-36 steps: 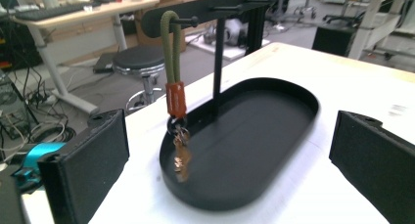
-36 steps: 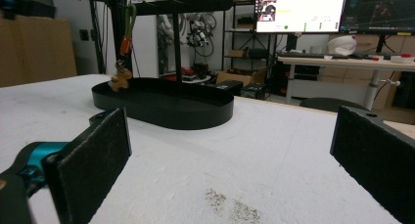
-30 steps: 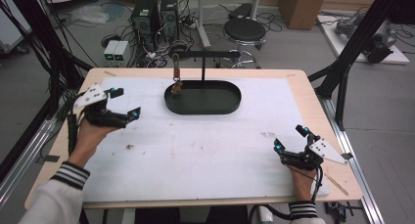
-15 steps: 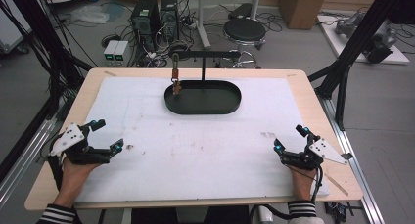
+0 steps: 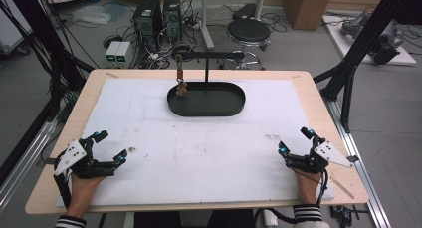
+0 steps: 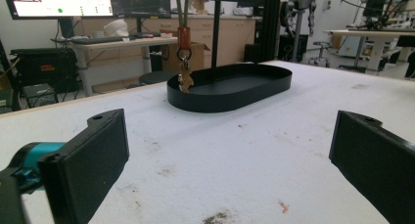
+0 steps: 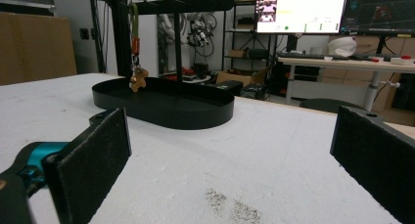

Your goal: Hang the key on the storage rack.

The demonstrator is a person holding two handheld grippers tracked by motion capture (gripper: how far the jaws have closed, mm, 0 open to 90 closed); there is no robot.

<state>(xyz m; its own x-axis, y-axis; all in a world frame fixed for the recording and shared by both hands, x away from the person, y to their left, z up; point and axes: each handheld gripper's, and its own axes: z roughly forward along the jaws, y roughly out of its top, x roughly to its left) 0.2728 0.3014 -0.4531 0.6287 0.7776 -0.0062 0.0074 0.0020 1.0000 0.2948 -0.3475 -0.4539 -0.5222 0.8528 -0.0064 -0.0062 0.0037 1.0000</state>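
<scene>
A black oval tray (image 5: 234, 108) (image 6: 274, 79) (image 7: 205, 117) stands at the back middle of the table, with a black T-shaped stand (image 5: 206, 68) rising from it. A keychain with an orange clip and a small brown charm (image 5: 181, 86) (image 6: 184, 79) (image 7: 137, 79) hangs from the stand's left arm over the tray. My left gripper (image 5: 110, 147) rests open on the white mat near the front left corner, nothing between its jaws. My right gripper (image 5: 295, 140) rests open near the front right corner, also holding nothing.
A white mat (image 5: 209, 148) covers most of the wooden table (image 5: 318, 88). Computers, cables and a black stool (image 5: 249, 31) stand on the floor behind. Black frame posts (image 5: 358, 44) rise at both sides. A screen and desks show in the two gripper views.
My left gripper has moved from the back left part of the mat down to the front left corner and settled there. The right gripper has stayed still.
</scene>
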